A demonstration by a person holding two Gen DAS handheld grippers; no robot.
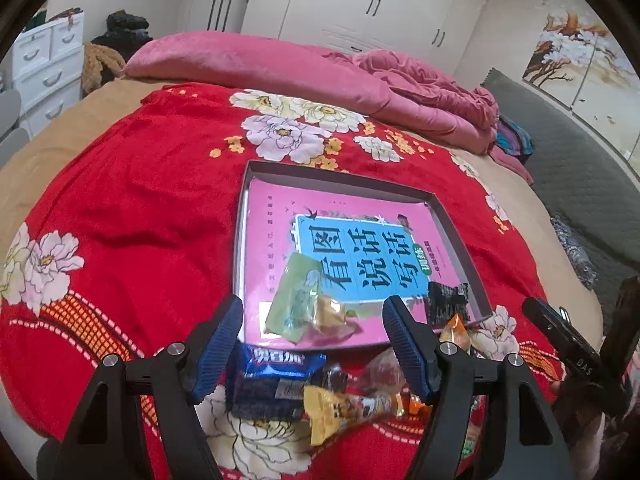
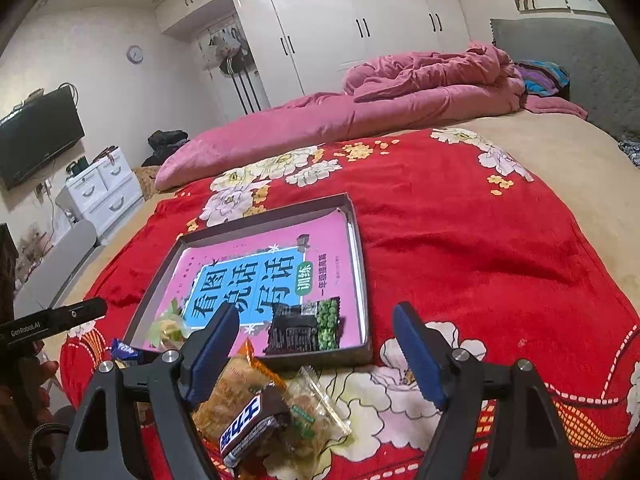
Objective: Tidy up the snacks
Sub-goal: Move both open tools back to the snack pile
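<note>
A shallow grey box (image 1: 340, 178) (image 2: 362, 256) with a pink book inside lies on the red floral blanket. In it are a green packet (image 1: 294, 296) (image 2: 170, 328), a yellow candy (image 1: 330, 314) and a black pea packet (image 1: 448, 302) (image 2: 306, 326). Loose snacks lie in front of the box: a blue Oreo pack (image 1: 270, 378) (image 2: 126, 350), a yellow wrapper (image 1: 344, 408), an orange packet (image 2: 240, 384), a Snickers bar (image 2: 250, 426) and a clear packet (image 2: 316, 408). My left gripper (image 1: 314, 350) is open above the Oreo pack. My right gripper (image 2: 316, 354) is open above the Snickers pile.
A pink quilt (image 1: 288, 76) (image 2: 360, 108) is bunched along the far side of the bed. White drawers (image 1: 44, 68) (image 2: 104, 192) and a wall TV (image 2: 38, 136) stand at the left. The grey headboard (image 1: 576, 160) is at the right.
</note>
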